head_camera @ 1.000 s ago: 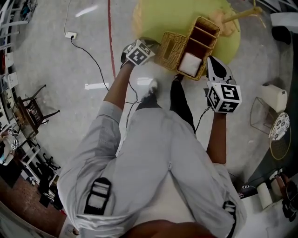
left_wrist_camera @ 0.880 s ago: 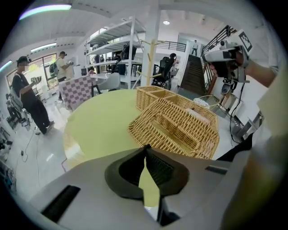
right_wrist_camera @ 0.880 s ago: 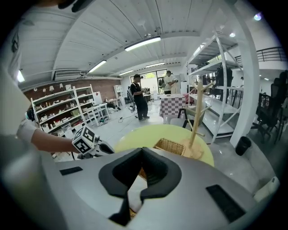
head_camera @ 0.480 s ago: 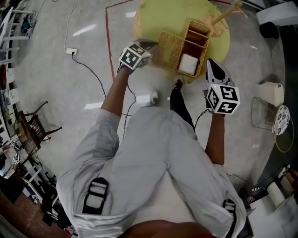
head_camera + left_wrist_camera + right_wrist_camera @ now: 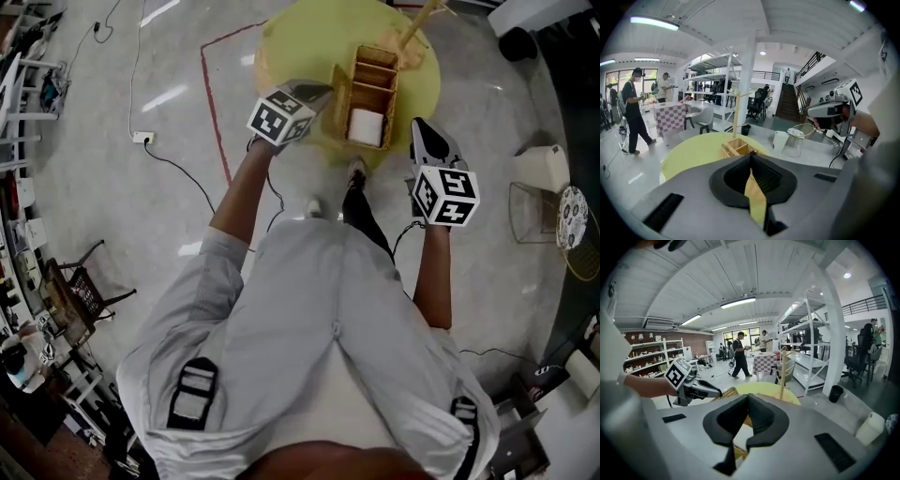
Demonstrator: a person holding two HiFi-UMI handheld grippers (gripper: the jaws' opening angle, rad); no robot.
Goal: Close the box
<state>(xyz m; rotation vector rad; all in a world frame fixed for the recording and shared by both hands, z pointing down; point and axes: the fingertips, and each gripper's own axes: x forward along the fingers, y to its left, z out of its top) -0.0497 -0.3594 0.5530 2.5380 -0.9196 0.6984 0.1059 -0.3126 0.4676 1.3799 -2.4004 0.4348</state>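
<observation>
Jaws closed and empty, left gripper (image 5: 322, 91) and right gripper (image 5: 421, 129) flank the open woven wicker box (image 5: 373, 84) on a round yellow table (image 5: 291, 42).

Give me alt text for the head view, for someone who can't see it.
From above, a person in grey holds the left claw and right claw either side of an open wicker box on a round yellow table. A white item sits in its nearest compartment.

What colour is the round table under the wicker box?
Pale yellow-green; the table shows best in head view.
</observation>
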